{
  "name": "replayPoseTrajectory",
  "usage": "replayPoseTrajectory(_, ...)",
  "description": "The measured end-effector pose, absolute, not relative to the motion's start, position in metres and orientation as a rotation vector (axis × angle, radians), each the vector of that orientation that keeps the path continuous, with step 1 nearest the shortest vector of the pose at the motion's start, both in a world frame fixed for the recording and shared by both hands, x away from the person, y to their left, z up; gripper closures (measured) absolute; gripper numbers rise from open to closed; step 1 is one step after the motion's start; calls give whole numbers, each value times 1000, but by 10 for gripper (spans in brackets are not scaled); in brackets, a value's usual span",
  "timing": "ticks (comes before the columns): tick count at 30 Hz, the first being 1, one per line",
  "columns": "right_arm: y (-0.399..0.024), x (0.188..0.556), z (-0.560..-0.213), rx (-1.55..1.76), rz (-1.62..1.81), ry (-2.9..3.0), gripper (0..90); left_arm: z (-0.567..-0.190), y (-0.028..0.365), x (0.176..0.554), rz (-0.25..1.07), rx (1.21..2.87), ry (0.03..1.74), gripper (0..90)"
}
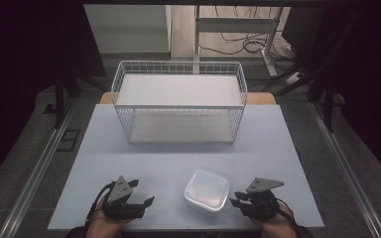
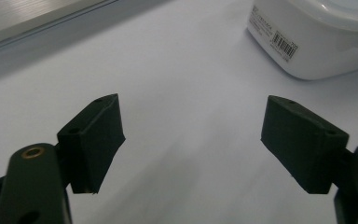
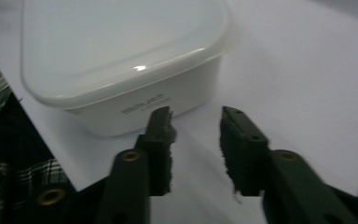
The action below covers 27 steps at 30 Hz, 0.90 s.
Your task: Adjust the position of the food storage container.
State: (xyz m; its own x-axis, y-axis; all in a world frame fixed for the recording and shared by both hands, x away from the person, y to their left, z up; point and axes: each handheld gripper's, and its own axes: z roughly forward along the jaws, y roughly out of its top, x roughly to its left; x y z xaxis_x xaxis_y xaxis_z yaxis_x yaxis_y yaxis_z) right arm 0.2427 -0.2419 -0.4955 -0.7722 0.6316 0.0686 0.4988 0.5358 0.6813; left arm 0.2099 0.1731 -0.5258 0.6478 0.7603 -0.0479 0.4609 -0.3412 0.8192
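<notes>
A white square container with a lid [image 1: 207,190] sits on the pale table [image 1: 144,158] near its front edge, between my two grippers. My left gripper [image 1: 144,191] rests to its left, jaws wide apart and nothing between them; in the left gripper view [image 2: 193,135] the container [image 2: 317,32] stands ahead to the right, showing a barcode label. My right gripper [image 1: 234,198] lies just right of the container. In the right gripper view [image 3: 196,126] its jaws stand a narrow gap apart with only bare table between them, and the container [image 3: 121,60] is close ahead on the left.
A white wire basket [image 1: 178,63] with a flat white floor stands at the back middle of the table. Dark floor, metal rails and cables surround the table. A plaid garment [image 3: 9,177] of the person shows beyond the table's front edge.
</notes>
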Motion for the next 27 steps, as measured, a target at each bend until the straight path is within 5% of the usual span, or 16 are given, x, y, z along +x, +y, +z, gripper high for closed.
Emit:
replayPoseTrajectory(9,-232,244,-497,927,1061,2624,886,-528,152,236,417,2026,916,312)
replayPoseTrajectory(20,-219,269,-498,936,1120,2618,890,-526,124,257,311,2062,869,626)
replayPoseTrajectory(27,-213,278,-500,947,1145,2636,890,-524,123,253,297,2073,856,684)
